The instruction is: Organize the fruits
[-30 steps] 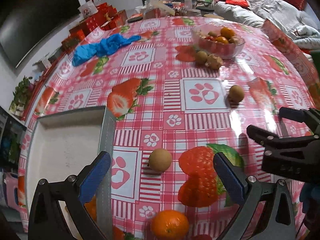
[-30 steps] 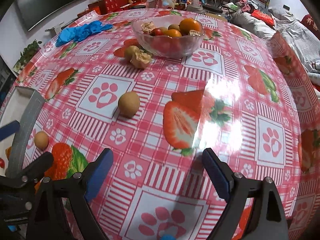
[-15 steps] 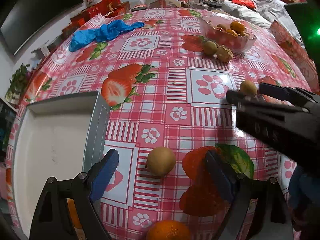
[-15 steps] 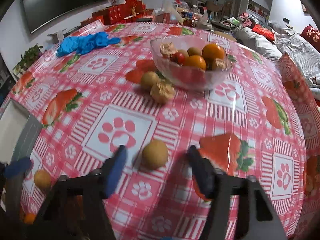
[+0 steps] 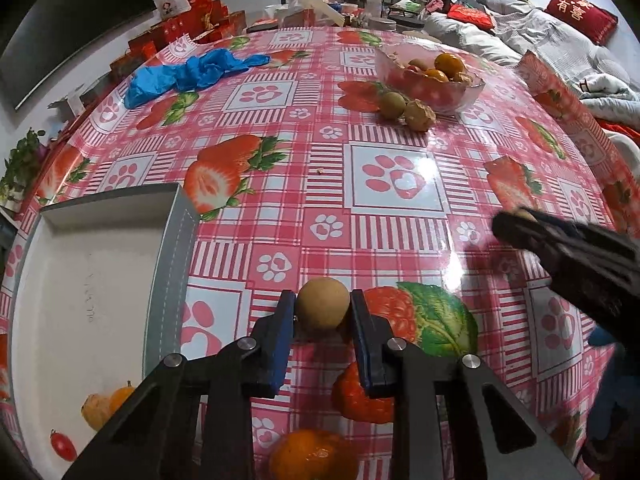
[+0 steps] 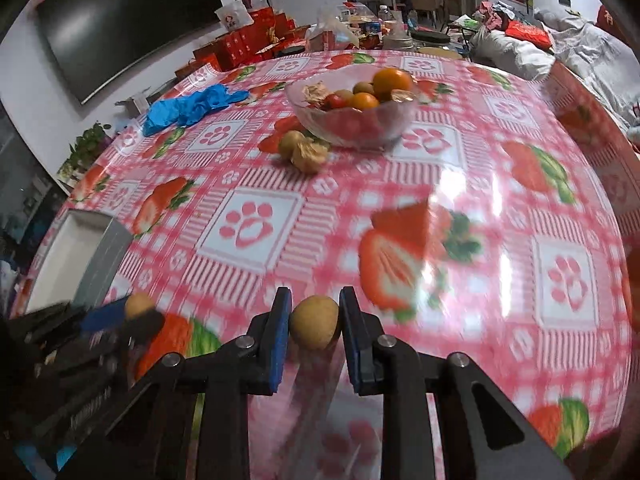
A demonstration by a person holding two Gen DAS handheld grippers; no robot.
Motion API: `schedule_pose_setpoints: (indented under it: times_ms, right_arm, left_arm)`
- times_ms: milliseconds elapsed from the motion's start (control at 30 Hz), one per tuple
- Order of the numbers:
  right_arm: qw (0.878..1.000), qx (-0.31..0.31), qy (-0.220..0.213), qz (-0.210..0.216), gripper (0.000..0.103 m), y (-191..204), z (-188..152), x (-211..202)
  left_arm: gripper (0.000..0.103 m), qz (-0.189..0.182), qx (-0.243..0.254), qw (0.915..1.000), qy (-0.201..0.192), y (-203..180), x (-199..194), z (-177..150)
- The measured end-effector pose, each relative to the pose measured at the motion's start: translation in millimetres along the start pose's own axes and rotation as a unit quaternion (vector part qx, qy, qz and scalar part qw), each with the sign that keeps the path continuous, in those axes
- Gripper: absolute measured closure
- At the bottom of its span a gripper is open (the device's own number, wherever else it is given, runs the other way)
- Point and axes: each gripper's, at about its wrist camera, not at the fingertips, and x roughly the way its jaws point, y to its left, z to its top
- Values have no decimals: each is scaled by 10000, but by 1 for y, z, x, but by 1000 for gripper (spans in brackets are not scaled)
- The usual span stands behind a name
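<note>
Two grabs at once: we've got a fruit in each gripper, both low over the table.
Left gripper [image 5: 323, 312]: jaws closing, blue pads pressed on both sides of a round tan fruit [image 5: 323, 309], just right of the tray [image 5: 176, 248].
Right gripper [image 6: 314, 322]: pinched narrow on its own tan fruit [image 6: 315, 322]; that view is smeared, so we can't tell if it's lifted off the cloth yet.
Tray: white inside, grey wall, sitting at the left edge of the table. A few small fruits are in its near corner, the rest is bare.
Bowl [image 5: 468, 92]: glass, far side of the table, oranges and small fruits inside. Two more fruits sit right beside it on the cloth.
Loose bits: an orange [image 5: 314, 454] under the left gripper, near the table edge.
Step, we reckon: pick is made on both sides, carry comes next.
Next move: probably lift both clear and swing toward the tray, since it's closest. We'd keep the squeeze gentle so the round fruit doesn't pop out, and clear that grey wall before letting go.
Watch out: the two grippers are close together, so they could bump on the way over.
</note>
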Motion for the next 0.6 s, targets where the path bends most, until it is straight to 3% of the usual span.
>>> schedule_pose_setpoints:
  times_ms: [367,600]
  right_arm:
    - [9994,287,24,197,76,-13,-44,-34]
    - [9996,226,33,170,76,-7,-62,-47]
  left_arm:
    - [74,-38,244,9987,-446,-19,-50,-12]
    - [74,-134,210,9988,-422,-28,-74,-35]
